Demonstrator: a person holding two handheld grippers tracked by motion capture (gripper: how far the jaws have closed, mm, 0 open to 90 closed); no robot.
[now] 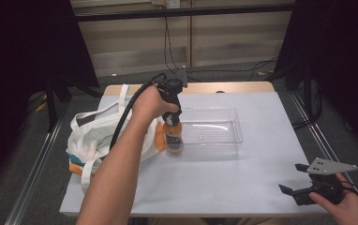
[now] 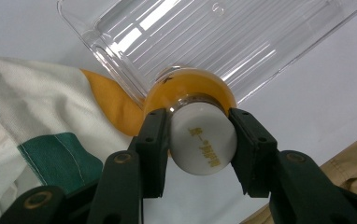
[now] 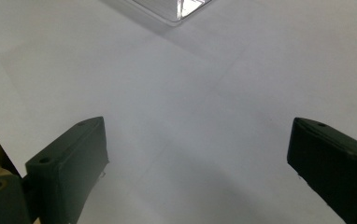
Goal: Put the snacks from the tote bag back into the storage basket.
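A white cap (image 2: 203,144), printed with small gold characters, sits pinched between the two black jaws of the left gripper (image 2: 200,149), which grips it from either side and so carries the orange bottle (image 2: 190,91) below it by its top. In the high view the left gripper (image 1: 171,110) points straight down and the bottle (image 1: 173,138) hangs or stands upright at the left end of the clear plastic tray (image 1: 233,136), apparently right against its near-left corner; whether it is already over the rim or just outside it cannot be told. The top grip looks chosen so the bottle can be lowered straight into the tray without the jaws fouling its walls. The tray (image 2: 120,28), ribbed along its floor, holds nothing else that can be seen. Left of the tray, touching or nearly touching the bottle, slumps a white cloth bag (image 1: 93,136) with orange and green patches, its handles loose; that bag and the tray's near wall are what crowd the bottle's path. Well to the right of the tray, near the table's (image 1: 214,187) front edge, the right gripper (image 1: 295,179) rests idle in the person's hand, its jaws spread wide over bare white tabletop (image 3: 190,116), holding nothing, with one corner of the tray (image 3: 176,11) beyond.
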